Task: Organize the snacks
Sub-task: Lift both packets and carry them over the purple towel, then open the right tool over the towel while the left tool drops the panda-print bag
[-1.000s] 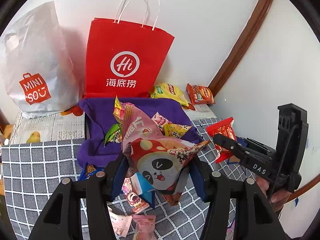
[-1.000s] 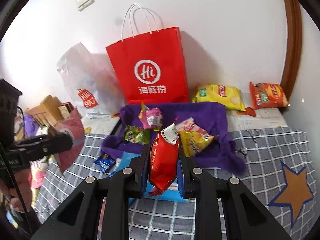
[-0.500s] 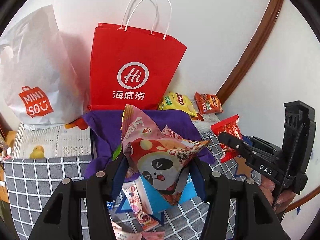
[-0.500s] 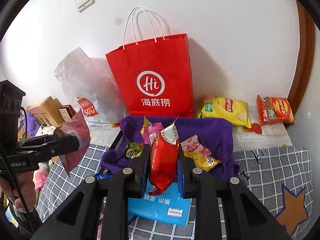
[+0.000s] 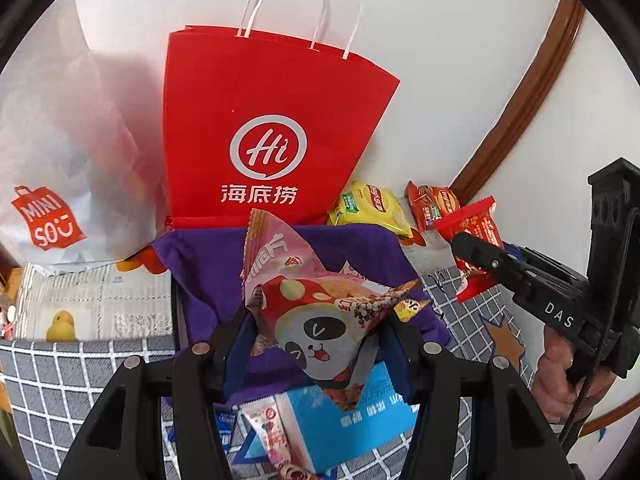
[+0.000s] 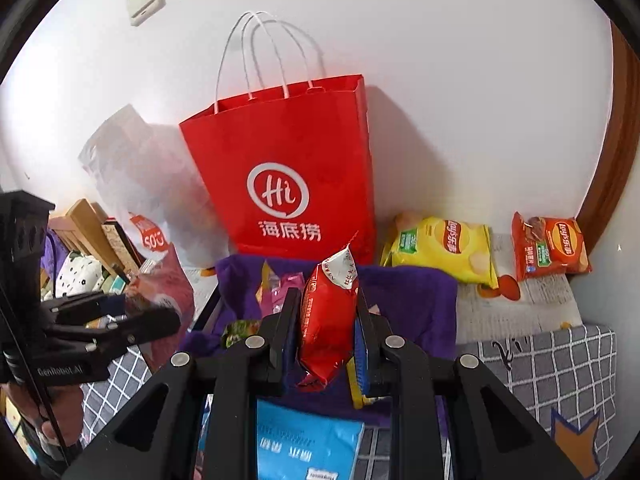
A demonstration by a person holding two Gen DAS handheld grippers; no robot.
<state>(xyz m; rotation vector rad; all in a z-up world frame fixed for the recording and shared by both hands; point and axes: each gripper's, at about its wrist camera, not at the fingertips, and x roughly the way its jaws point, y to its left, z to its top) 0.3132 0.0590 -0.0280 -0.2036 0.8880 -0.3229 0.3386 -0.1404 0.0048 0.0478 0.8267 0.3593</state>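
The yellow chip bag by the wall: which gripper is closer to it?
Right. The right gripper, shut on a red packet, sits just left of the yellow chip bag. The left gripper, holding a panda packet, is farther left.

I see a red paper bag with a white "Hi" logo and white handles at the back edge of the bed. Beside it, a white plastic bag with a red print. Below, a purple cloth. My left gripper is black; its packet is pink and red with a panda face. My right gripper, black too, has a red packet with a white top. At the back right corner, a yellow chip bag and an orange-red one. The cover is grey with a white grid.
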